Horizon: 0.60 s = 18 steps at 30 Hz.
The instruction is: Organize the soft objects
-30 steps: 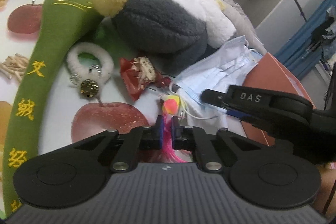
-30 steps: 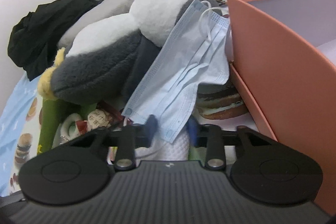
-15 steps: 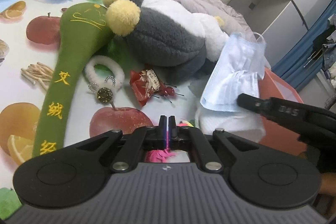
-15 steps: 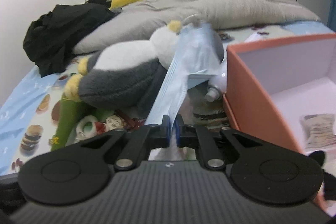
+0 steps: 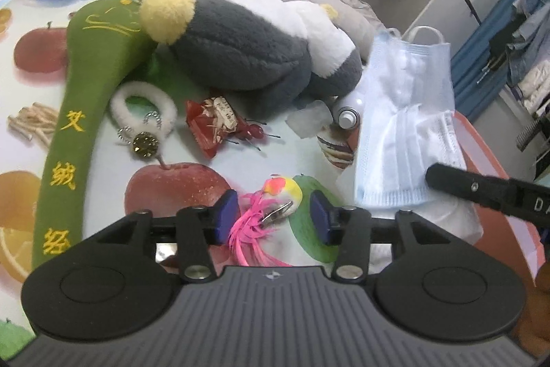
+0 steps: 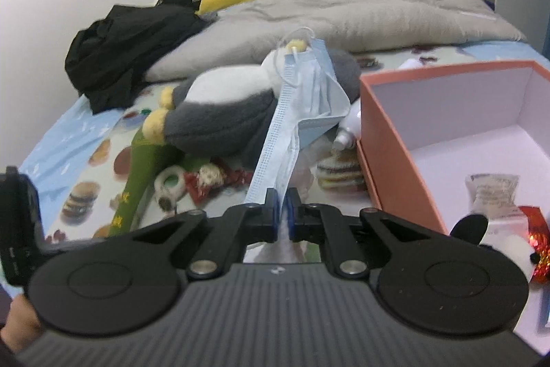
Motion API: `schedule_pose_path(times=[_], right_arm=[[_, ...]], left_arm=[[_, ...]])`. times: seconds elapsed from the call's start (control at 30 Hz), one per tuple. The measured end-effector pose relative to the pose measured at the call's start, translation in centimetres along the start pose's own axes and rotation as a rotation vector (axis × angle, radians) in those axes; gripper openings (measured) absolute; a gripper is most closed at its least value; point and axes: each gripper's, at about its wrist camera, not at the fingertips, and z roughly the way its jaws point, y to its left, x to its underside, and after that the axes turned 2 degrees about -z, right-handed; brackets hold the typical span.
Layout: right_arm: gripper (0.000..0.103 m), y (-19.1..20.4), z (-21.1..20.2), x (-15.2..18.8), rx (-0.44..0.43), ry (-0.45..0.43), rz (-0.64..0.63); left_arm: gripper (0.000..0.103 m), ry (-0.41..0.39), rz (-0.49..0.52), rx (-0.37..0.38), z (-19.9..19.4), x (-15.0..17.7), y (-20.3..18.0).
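The left gripper (image 5: 271,217) stands partly open, its jaws having just been opening. A pink feathered toy (image 5: 256,222) with a yellow and orange head lies between the blue pads (image 5: 225,215), free of both, on the fruit-print bed sheet (image 5: 31,43).

The right gripper (image 6: 282,212) is closed on the lower edge of a light blue face mask (image 6: 302,112). The mask hangs in the air from the pads, in front of the grey and white plush penguin (image 5: 247,43), just left of the open orange box (image 6: 385,140).

Readable writing:
- The green plush handle (image 5: 86,85) carries yellow embroidered Chinese characters along its length; "艾绒" can be made out, the last character less surely.
- The black arm of the right gripper, seen in the left wrist view, shows the white letters "DA" at the frame edge.
- The red snack packet (image 5: 213,126) bears print too small to read.

A white fluffy hair tie (image 5: 144,105) with a gold charm lies between the green handle and the packet.
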Motion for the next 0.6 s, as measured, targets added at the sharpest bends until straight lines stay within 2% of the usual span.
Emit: schedule_pose_path(times=[0.17, 0.33, 0.37, 0.4, 0.57, 0.6], right_arm=[[0.01, 0.2, 0.8, 1.5, -0.008, 0.075, -0.012], [0.011, 0.0, 0.8, 2.4, 0.0, 0.119, -0.014], [0.011, 0.1, 0.8, 2.4, -0.001, 0.124, -0.023], [0.012, 0.3, 0.8, 2.5, -0.005, 0.126, -0.035], [0.017, 1.8, 0.9, 3.2, -0.051, 0.167, -0.107], [0.024, 2.2, 0.9, 3.4, -0.056, 0.165, -0.126]], left_arm=[[0.054, 0.021, 0.02, 0.011, 1.7, 0.3, 0.1], [0.052, 0.003, 0.04, 0.033, 2.5, 0.5, 0.1], [0.047, 0.0, 0.038, 0.035, 2.6, 0.4, 0.1], [0.035, 0.002, 0.038, 0.036, 2.8, 0.4, 0.1], [0.025, -0.01, 0.027, 0.032, 2.4, 0.1, 0.5], [0.023, -0.015, 0.025, 0.024, 2.2, 0.0, 0.6]])
